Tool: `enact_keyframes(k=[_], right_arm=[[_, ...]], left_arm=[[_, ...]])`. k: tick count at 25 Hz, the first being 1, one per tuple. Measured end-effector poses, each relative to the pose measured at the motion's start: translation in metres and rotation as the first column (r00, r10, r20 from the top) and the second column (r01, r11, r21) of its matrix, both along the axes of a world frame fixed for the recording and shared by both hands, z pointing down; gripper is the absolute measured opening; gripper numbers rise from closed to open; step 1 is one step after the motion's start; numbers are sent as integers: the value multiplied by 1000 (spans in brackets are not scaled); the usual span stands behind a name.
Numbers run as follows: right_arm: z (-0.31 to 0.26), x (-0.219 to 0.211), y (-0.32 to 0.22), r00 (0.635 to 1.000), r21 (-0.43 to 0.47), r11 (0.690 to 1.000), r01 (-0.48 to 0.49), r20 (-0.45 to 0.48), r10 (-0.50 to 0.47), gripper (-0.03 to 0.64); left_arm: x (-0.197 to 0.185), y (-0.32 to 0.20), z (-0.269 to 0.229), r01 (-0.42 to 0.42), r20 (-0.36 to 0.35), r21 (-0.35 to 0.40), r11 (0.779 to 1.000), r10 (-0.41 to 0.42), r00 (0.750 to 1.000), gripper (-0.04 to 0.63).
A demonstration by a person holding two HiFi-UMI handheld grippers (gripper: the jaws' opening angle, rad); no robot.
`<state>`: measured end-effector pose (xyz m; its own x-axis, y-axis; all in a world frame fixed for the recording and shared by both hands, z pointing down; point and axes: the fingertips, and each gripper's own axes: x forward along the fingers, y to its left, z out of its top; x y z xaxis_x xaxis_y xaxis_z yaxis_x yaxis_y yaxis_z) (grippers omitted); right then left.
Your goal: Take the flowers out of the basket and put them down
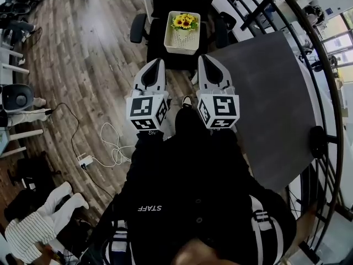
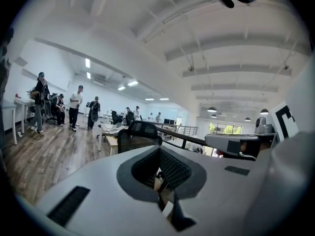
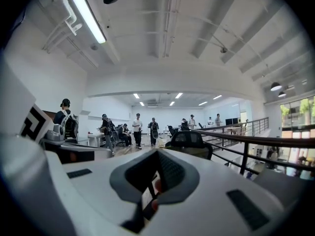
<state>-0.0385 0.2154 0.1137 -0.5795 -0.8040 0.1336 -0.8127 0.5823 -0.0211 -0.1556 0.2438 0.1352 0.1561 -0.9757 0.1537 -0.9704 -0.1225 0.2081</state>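
A white basket (image 1: pixel 182 40) with yellow flowers (image 1: pixel 185 21) in it stands on the seat of a black office chair (image 1: pixel 139 27) at the top middle of the head view. My left gripper (image 1: pixel 158 62) and right gripper (image 1: pixel 204 58) are held side by side, pointing at the chair and stopping short of the basket. Both have their jaws together with nothing between them. In the left gripper view the left gripper (image 2: pixel 160 173) fills the lower frame, and the chair back (image 2: pixel 139 132) rises behind it. The right gripper view shows the right gripper (image 3: pixel 154 172) likewise; the basket is hidden there.
A grey table (image 1: pixel 270 104) stands to the right of the chair, with a black railing (image 1: pixel 309 65) curving beyond it. White cables (image 1: pixel 113 148) and a power strip (image 1: pixel 85 160) lie on the wooden floor at left. Several people (image 2: pixel 75 107) stand far off in the room.
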Motion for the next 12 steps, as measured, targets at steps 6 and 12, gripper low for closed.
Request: enact_keyframes(k=[6,12], right_arm=[[-4,3,-89,1000,-11,1000,22,0,-22,12],[3,18,-157,1000,-34,999,24,5,-24,12]], left_arm=[[6,-90,-4,16,-9,-9,1000,-16,1000,-3],[21,-160,13,17,0,-60,998,-17,1000,-3]])
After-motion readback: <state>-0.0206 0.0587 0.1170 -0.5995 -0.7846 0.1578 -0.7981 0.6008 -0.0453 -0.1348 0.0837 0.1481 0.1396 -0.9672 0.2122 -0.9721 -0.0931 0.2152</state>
